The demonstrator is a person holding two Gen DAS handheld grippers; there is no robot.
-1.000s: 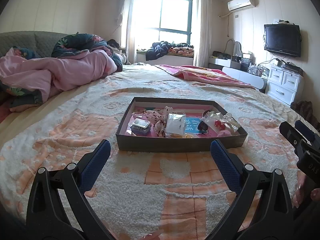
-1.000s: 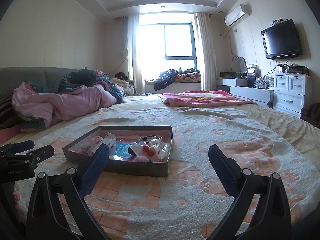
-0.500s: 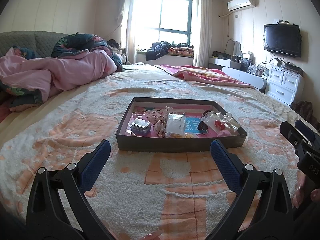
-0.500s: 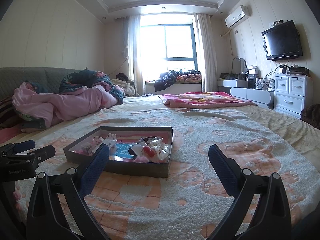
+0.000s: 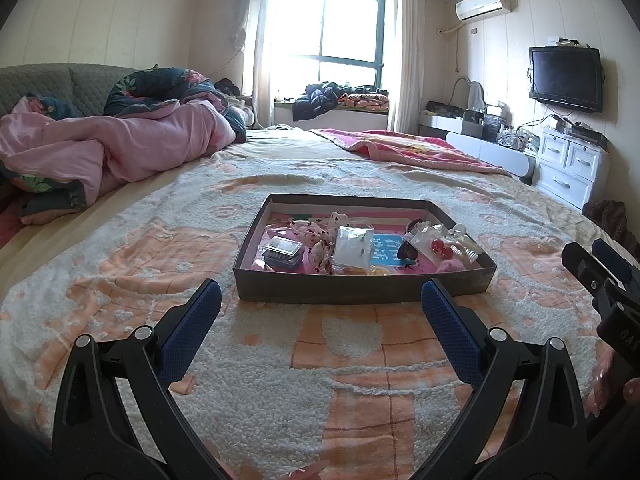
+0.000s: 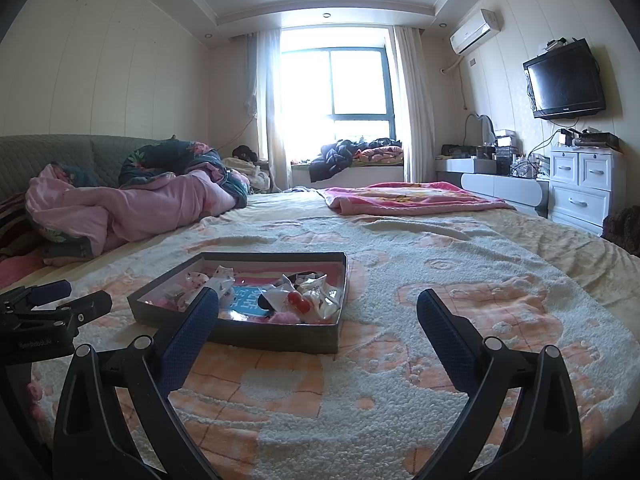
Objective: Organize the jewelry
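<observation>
Grey jewelry tray (image 5: 360,290) ahead of left tool (image 5: 320,308), both tools wide, empty.

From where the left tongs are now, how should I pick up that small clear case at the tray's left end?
Come from above and close across the small clear case's short width. It lies flat and low behind the tray's near wall, which blocks a level approach.

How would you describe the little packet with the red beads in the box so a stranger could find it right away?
On the bed's orange-and-white blanket sits a shallow dark cardboard box with a pink floor. Look toward its right end, just right of the blue card: a clear plastic packet. It alone shows two round red beads.
</observation>
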